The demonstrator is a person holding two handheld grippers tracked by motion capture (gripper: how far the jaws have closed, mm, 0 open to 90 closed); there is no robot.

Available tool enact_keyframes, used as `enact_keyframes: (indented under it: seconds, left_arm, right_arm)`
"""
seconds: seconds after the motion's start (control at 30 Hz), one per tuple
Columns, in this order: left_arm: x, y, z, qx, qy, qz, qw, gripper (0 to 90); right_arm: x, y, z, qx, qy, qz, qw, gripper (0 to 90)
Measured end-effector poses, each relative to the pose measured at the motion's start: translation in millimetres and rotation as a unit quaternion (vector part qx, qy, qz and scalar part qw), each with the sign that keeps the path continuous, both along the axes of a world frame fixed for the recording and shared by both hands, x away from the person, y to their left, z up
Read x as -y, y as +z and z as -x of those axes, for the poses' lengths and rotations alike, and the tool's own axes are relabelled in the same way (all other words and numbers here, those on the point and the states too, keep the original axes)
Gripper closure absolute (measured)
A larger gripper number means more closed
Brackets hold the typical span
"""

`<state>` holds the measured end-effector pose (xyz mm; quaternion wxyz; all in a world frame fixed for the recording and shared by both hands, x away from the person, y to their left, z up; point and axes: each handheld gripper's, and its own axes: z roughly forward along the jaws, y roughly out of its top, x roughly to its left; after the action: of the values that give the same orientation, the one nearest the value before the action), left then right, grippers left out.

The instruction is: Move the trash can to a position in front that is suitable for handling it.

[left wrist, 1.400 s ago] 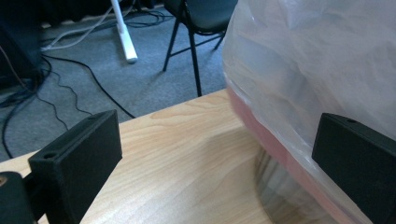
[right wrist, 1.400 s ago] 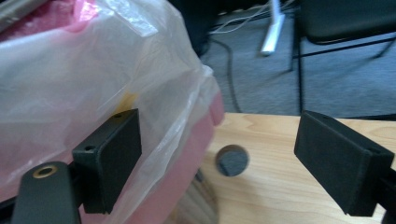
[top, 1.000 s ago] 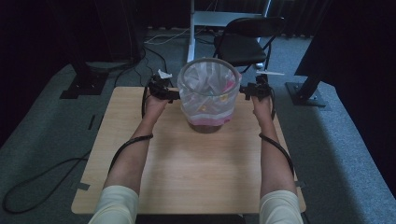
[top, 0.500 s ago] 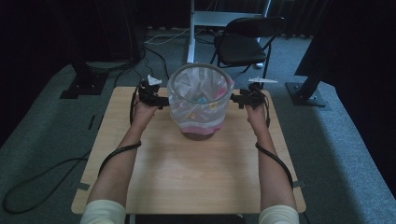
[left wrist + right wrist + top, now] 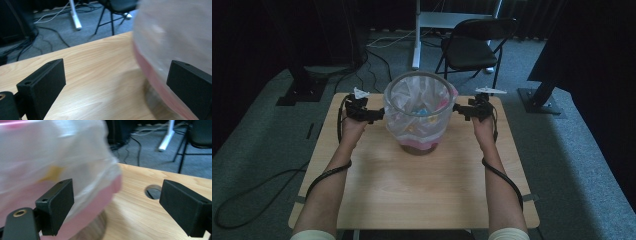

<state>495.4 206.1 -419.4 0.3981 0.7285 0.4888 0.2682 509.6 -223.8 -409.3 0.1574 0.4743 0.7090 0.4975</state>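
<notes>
The left tongs (image 5: 379, 116) are being held wide apart at the left side of the bin (image 5: 419, 117). In the left gripper view, the far jaw is seen in front of the bin's bag (image 5: 175, 37), and nothing is being gripped between the jaws. The right tongs (image 5: 458, 109) are also being held wide, at the right side of the bin. In the right gripper view, one jaw is lying against the bag (image 5: 50, 152), and the other is over bare wood near a round hole (image 5: 153, 190).

The bin is being kept between both tongs, toward the far middle of the bench (image 5: 412, 190). Small coloured things are lying inside it. A chair (image 5: 474, 47) is standing behind the bench.
</notes>
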Motion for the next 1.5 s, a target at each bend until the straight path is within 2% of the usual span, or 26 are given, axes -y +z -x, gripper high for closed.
enact_keyframes:
  seconds: [0.07, 0.13, 0.3, 0.5, 0.57, 0.63, 0.7, 0.83, 1.1, 1.23, 1.4, 1.5]
  left_arm:
    - [-2.2, 0.4, -4.2, -0.010, 0.004, -0.005, 0.9999, 1.8]
    - [-2.0, 1.0, -7.9, -0.015, 0.004, 0.003, 0.9999, 1.2]
    - [8.3, 2.1, -17.3, -0.017, 0.001, 0.015, 0.9997, 0.0]
    - [21.0, 1.7, -20.0, -0.013, -0.017, 0.018, 0.9996, 0.0]
    - [23.2, 1.6, -19.7, -0.012, -0.018, 0.013, 0.9997, 0.0]
    - [22.4, 1.3, -20.1, -0.020, -0.022, 0.014, 0.9995, 0.0]
    - [23.0, 2.1, -18.5, -0.019, -0.026, 0.005, 0.9995, 0.0]
    - [23.3, 3.8, -15.0, -0.017, -0.029, -0.005, 0.9994, 0.0]
    - [19.2, 5.9, -5.6, -0.014, -0.031, -0.006, 0.9994, 0.5]
    - [16.3, 6.3, 1.6, -0.012, -0.033, -0.009, 0.9994, 0.5]
    - [10.1, 5.7, 12.8, -0.012, -0.038, -0.008, 0.9992, 0.5]
    - [7.2, 4.5, 21.0, -0.010, -0.042, -0.010, 0.9990, 0.6]
  right_arm:
    - [0.6, -0.7, -4.3, -0.006, -0.005, 0.003, 1.0000, 11.7]
    - [0.0, -1.6, -9.2, -0.009, -0.013, 0.009, 0.9998, 11.7]
    - [-4.3, -3.0, -20.3, -0.014, -0.021, 0.006, 0.9997, 11.7]
    - [-12.1, -2.6, -25.4, -0.017, 0.002, -0.002, 0.9998, 11.6]
    - [-14.5, -2.0, -25.9, -0.017, 0.005, -0.004, 0.9998, 11.6]
    - [-16.2, -1.8, -25.5, -0.015, 0.005, -0.003, 0.9999, 12.4]
    - [-15.1, -3.2, -25.8, -0.023, 0.009, -0.010, 0.9997, 12.4]
    - [-14.1, -4.6, -21.7, -0.020, 0.012, -0.010, 0.9997, 12.5]
    - [-15.8, -1.7, -11.5, -0.021, 0.032, -0.008, 0.9992, 13.6]
    - [-18.7, -2.4, -2.2, -0.011, 0.033, -0.006, 0.9994, 14.3]
    - [-21.7, -5.5, 9.0, -0.011, 0.042, -0.019, 0.9989, 14.4]
    - [-24.8, -5.1, 16.4, -0.008, 0.043, -0.016, 0.9989, 14.4]
